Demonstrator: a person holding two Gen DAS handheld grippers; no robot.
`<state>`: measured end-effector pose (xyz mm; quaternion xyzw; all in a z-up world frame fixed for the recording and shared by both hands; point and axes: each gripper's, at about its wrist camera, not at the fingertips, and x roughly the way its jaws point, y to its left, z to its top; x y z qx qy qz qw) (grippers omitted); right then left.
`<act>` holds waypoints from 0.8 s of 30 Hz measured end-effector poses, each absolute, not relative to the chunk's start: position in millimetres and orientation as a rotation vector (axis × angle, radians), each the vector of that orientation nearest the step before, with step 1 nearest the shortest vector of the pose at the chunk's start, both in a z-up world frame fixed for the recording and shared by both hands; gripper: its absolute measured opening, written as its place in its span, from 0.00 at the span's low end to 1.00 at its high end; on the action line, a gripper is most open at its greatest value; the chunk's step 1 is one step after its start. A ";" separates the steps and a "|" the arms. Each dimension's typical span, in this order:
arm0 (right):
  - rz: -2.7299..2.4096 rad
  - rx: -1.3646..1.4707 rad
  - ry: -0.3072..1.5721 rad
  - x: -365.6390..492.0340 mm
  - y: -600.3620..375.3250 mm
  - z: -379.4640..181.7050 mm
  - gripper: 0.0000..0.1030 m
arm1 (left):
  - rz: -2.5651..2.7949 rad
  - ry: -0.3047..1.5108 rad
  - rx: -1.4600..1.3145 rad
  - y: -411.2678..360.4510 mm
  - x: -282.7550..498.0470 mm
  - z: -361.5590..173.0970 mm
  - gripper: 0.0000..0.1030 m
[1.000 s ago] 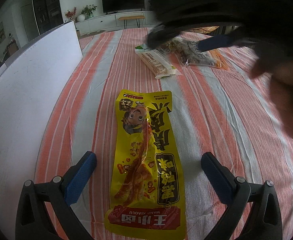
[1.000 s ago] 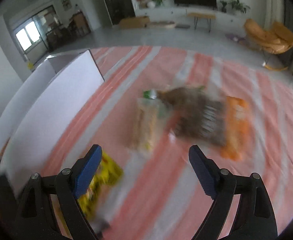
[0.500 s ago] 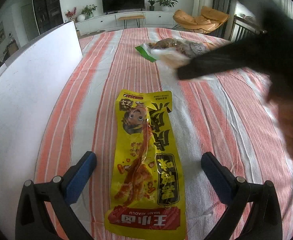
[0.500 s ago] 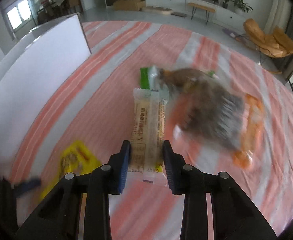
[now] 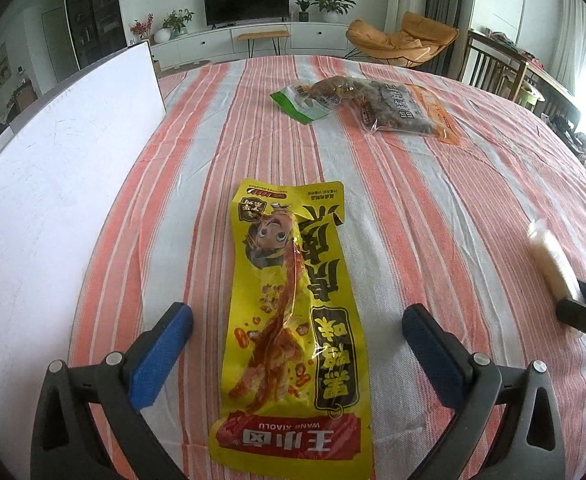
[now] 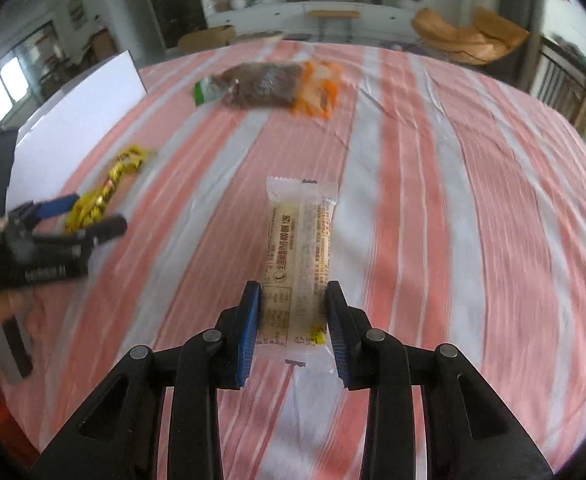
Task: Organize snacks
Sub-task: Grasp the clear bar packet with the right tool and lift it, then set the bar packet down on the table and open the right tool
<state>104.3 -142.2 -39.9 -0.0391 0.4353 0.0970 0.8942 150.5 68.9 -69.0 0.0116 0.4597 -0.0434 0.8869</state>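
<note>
The right gripper (image 6: pixel 293 320) has its jaws clamped on a pale, clear-wrapped snack bar (image 6: pixel 299 256), carrying it. The left gripper (image 5: pixel 297 344) has wide-open, empty jaws straddling a yellow foil snack packet (image 5: pixel 293 320). Next, probably: set the bar down beside it.

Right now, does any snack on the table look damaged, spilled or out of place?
Nothing looks damaged or spilled. The yellow pack lies flat between the open left gripper. The right gripper holds the beige bar. Only the green bag and brown bag overlap, loosely heaped at the far side.
</note>
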 end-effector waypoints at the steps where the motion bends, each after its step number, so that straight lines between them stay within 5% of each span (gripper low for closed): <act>1: 0.185 -0.087 0.871 98.5 -140.3 -42.9 0.35 | -0.090 0.956 0.024 68.5 150.7 -69.2 1.00; 2: 0.166 -0.106 0.846 95.2 -136.8 -45.4 0.38 | -0.090 0.956 0.024 68.8 150.5 -69.2 1.00; 5: 0.170 -0.083 0.804 91.6 -130.9 -49.7 0.73 | -0.091 0.956 0.024 68.9 150.5 -69.2 1.00; 14: 0.130 -0.161 0.825 96.7 -116.7 -56.4 0.85 | -0.091 0.956 0.023 69.2 150.4 -69.1 1.00; 24: 0.125 -0.156 0.825 93.0 -118.1 -56.6 0.85 | -0.092 0.956 0.023 69.1 150.4 -69.3 1.00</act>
